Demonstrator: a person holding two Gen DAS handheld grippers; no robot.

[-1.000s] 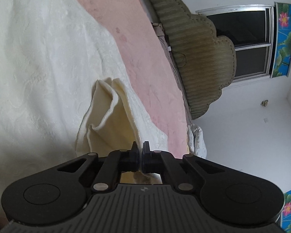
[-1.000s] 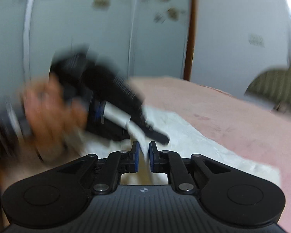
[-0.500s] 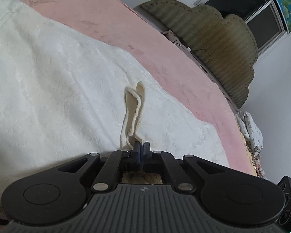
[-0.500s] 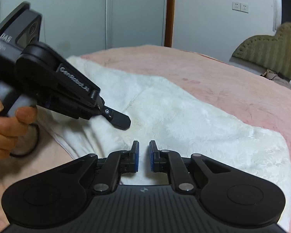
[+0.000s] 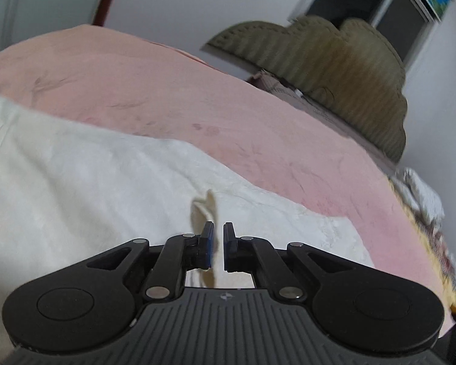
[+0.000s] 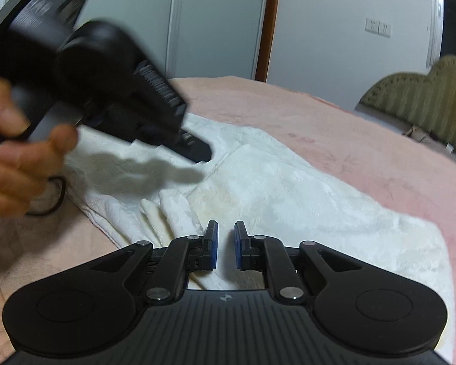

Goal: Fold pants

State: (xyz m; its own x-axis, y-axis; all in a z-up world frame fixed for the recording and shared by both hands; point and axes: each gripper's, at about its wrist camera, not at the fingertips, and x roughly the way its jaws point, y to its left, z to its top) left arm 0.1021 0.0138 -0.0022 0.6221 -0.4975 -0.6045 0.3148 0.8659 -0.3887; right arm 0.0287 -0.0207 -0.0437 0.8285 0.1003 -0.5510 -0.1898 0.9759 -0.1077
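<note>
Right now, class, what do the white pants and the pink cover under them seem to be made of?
White pants: soft matte woven cloth, probably cotton, with a faint raised pattern and soft creases. Pink cover: fuzzy matte fabric, perhaps fleece, showing brushed streaks.

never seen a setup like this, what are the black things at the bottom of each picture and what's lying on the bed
Each picture comes from a camera mounted on a hand-held tool, looking forward along its two fingers. A person holds one tool in each hand; there is no robot arm.

In the left tool's view, the left tongs show a narrow gap, having just been opening. A raised fold of the white pants stands up by them, no longer pinched.

In the right tool's view, the right tongs are also slightly apart and hold nothing. The other tool appears there too, blurred, gripped by the person's hand.

The pants lie spread on a pink bedcover, with a green headboard behind.
</note>
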